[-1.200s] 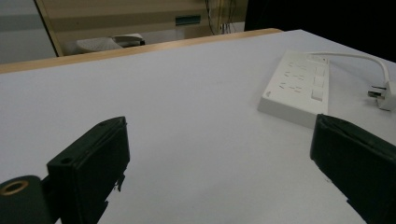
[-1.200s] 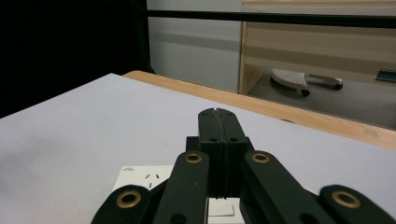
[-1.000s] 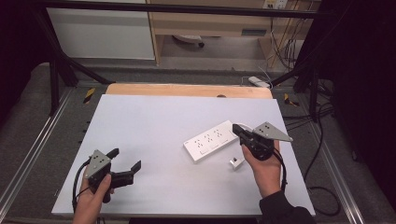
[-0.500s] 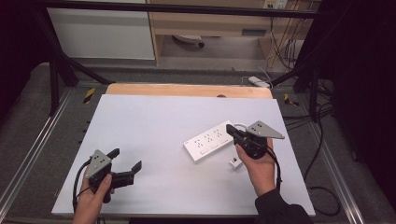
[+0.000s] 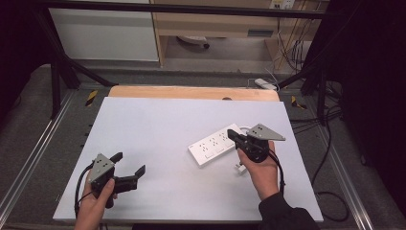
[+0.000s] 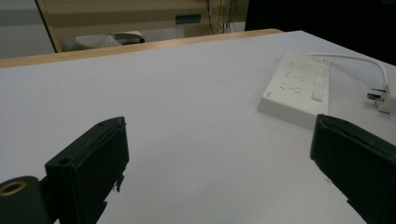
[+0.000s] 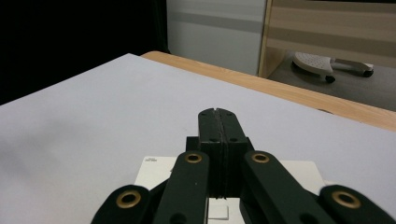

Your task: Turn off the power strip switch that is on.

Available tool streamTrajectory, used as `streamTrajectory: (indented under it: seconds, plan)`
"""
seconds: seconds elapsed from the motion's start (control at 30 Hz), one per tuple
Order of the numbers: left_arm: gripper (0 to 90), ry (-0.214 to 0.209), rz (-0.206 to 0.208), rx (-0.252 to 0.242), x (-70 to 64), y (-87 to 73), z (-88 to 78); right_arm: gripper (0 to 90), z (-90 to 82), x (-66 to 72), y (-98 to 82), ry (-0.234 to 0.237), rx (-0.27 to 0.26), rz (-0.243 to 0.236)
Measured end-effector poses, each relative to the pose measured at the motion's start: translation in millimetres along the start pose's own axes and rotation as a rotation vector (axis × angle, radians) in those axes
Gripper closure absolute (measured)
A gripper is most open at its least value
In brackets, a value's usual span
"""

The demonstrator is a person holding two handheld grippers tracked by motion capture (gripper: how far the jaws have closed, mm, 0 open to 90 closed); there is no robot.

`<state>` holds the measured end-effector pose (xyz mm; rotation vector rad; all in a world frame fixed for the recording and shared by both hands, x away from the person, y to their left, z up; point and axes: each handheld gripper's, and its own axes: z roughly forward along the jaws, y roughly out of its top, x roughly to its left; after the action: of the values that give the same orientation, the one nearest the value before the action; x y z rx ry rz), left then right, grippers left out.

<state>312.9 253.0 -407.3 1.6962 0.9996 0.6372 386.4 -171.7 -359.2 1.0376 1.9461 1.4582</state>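
Hands are holding two black grippers over a big white table top [image 5: 158, 124]. The right gripper [image 5: 233, 135] is hanging just above the near end of a long white plastic power strip [image 5: 215, 144], and its jaws are pressing flat against each other with nothing between them. In the right gripper view the shut right gripper [image 7: 218, 114] is pointing out past the power strip [image 7: 154, 170], which is lying right under it. The power strip is lying flat on the table, slanted, a little right of the middle. Its small white plug [image 5: 240, 166] is lying on the table just beside the strip, on the side nearer the person, under the right hand [image 5: 262, 167]. The strip's thin white cord [image 6: 355, 59] is bending round from the strip to the plug. The left gripper [image 5: 128, 164] is sitting well away from the power strip, near the table's front left corner, and its jaws are standing wide apart and holding nothing. A light brown wooden edge [image 5: 191, 92] is showing beyond the strip, at the far side of the table.
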Motion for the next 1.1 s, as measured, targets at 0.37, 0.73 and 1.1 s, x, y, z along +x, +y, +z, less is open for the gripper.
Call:
streamTrajectory:
  seconds: [0.37, 0.73, 1.1]
  plan:
    - [4.3, -0.008, 0.002, 0.004, -1.1, -0.3, 0.7, 90.0, 3.0, 4.5, -0.8, 0.013, 0.003, 0.004]
    - [4.3, -0.013, 0.004, 0.004, -1.5, -0.2, 1.4, 90.0, 15.1, 12.3, -4.5, 0.039, 0.062, -0.002]
    - [4.3, -0.016, 0.007, 0.003, -2.1, 0.2, 1.2, 90.0, 22.3, 20.1, -8.7, 0.055, 0.095, -0.017]
